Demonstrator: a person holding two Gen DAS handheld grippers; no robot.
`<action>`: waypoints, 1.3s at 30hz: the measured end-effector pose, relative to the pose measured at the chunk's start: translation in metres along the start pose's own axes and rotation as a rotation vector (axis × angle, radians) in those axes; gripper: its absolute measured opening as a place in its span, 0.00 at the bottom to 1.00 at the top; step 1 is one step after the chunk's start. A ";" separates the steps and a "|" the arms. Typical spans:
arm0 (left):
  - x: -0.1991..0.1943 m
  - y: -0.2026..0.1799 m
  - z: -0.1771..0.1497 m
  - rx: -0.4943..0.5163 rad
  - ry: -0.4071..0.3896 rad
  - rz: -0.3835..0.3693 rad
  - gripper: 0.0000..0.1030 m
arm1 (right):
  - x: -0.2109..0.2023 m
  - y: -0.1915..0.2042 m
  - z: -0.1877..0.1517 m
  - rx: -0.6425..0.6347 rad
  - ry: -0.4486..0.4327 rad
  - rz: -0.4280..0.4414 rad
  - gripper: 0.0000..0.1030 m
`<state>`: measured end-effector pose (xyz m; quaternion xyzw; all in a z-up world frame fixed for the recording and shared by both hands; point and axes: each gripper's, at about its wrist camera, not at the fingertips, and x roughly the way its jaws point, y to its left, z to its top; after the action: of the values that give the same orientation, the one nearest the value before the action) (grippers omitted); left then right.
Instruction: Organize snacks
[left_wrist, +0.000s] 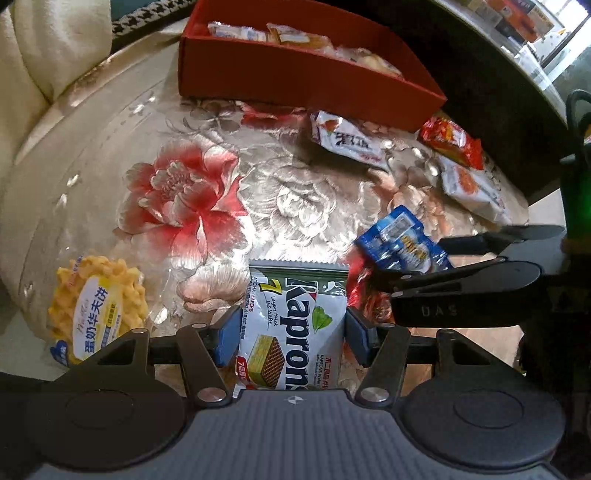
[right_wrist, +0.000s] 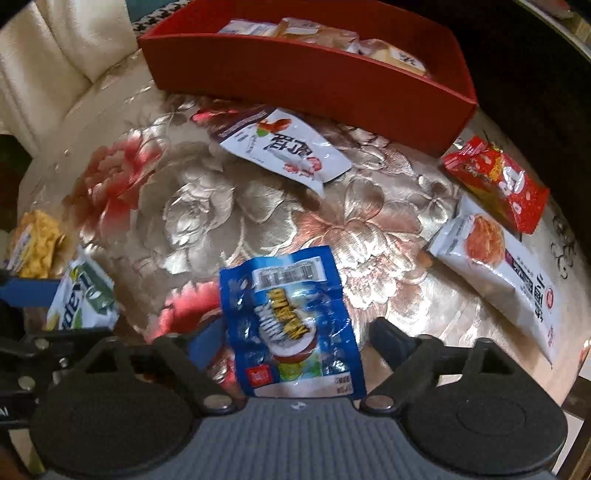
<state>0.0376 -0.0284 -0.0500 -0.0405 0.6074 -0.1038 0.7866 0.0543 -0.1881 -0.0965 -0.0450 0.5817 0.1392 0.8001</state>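
**Wafer pack clamped on the left, blue packet between spread jaws on the right**

Left wrist view: the left gripper (left_wrist: 291, 332) has its blue pads pressed on both sides of a white and green Kaprons wafer pack (left_wrist: 295, 325), holding it over the floral cloth (left_wrist: 184, 206). A yellow waffle biscuit pack (left_wrist: 98, 314) lies to its left. The red box (left_wrist: 295, 74) stands at the far side, with wrapped snacks inside. The right gripper reaches in from the right edge at a blue packet (left_wrist: 400, 240).

Right wrist view: the right gripper (right_wrist: 295, 339) stands wide, its jaws clear of the blue packet (right_wrist: 291, 325) lying between them on the cloth. A white pouch (right_wrist: 284, 147) lies near the red box (right_wrist: 314, 81); a red packet (right_wrist: 498, 181) and a long white packet (right_wrist: 498, 273) lie to the right
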 end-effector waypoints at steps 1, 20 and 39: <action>0.001 0.000 0.000 0.003 0.004 0.009 0.65 | 0.002 -0.002 -0.001 0.007 -0.005 0.023 0.94; 0.023 -0.012 -0.009 0.083 0.029 0.202 0.63 | -0.016 0.009 -0.020 -0.073 -0.063 0.028 0.63; -0.016 -0.026 0.041 0.028 -0.191 0.154 0.63 | -0.068 -0.028 0.002 0.117 -0.278 0.069 0.63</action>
<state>0.0703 -0.0534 -0.0195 0.0075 0.5296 -0.0473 0.8469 0.0447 -0.2260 -0.0343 0.0413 0.4735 0.1375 0.8690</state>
